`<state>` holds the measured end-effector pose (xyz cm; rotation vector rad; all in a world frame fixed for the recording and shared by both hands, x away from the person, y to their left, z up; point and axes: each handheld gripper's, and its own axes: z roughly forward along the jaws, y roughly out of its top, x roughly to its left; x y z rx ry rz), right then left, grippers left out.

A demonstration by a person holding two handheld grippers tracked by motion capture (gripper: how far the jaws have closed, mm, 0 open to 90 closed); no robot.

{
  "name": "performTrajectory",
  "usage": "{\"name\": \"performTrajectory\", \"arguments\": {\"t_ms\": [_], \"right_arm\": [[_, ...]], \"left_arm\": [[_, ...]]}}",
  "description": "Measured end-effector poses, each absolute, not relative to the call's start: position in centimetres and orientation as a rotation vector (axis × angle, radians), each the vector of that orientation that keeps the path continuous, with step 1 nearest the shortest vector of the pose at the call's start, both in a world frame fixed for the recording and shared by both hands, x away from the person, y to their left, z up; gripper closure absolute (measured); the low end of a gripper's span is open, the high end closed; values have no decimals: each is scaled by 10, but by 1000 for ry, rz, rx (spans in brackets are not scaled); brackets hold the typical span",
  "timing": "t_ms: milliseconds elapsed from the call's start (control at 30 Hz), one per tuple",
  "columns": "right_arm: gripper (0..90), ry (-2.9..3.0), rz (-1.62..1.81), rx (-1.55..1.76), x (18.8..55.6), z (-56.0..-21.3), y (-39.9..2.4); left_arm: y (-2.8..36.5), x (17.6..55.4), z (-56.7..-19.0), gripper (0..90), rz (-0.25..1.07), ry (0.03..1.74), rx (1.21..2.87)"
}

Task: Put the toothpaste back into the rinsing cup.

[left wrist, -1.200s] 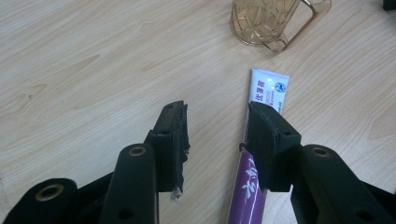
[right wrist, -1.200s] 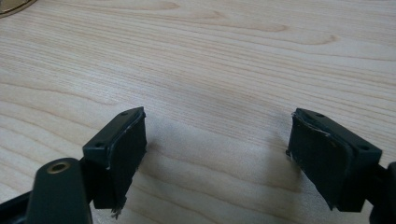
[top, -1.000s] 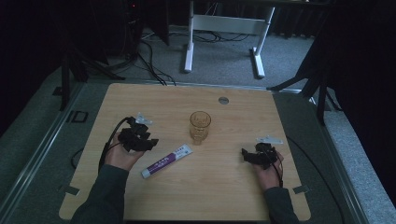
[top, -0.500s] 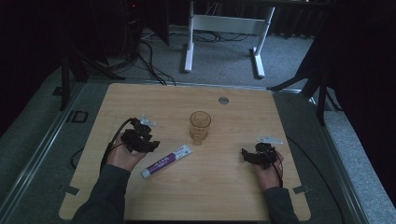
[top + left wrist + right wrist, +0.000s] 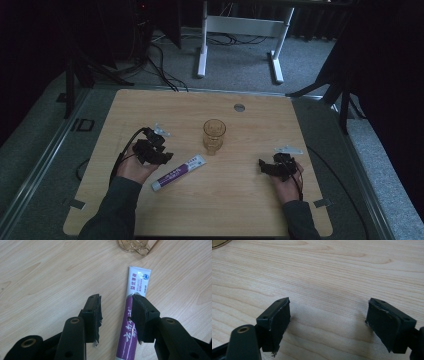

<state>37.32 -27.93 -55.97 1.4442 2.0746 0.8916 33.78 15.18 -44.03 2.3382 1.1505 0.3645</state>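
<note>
My left hand-held gripper (image 5: pixel 116 315) and my right hand-held gripper (image 5: pixel 329 325) are both black. The toothpaste tube (image 5: pixel 133 302) is purple along its body and white at the flat end, with purple print and a small blue emblem. The glass (image 5: pixel 214 135) is amber with a diamond pattern. My worktop (image 5: pixel 240 200) is pale wood grain.
</note>
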Motion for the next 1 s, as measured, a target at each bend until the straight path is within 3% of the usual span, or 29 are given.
{"name": "performTrajectory", "arguments": {"t_ms": [1000], "right_arm": [[189, 2075, 892, 1444, 373, -560, -279]], "left_arm": [[134, 344, -445, 576, 352, 1159, 2429]]}}
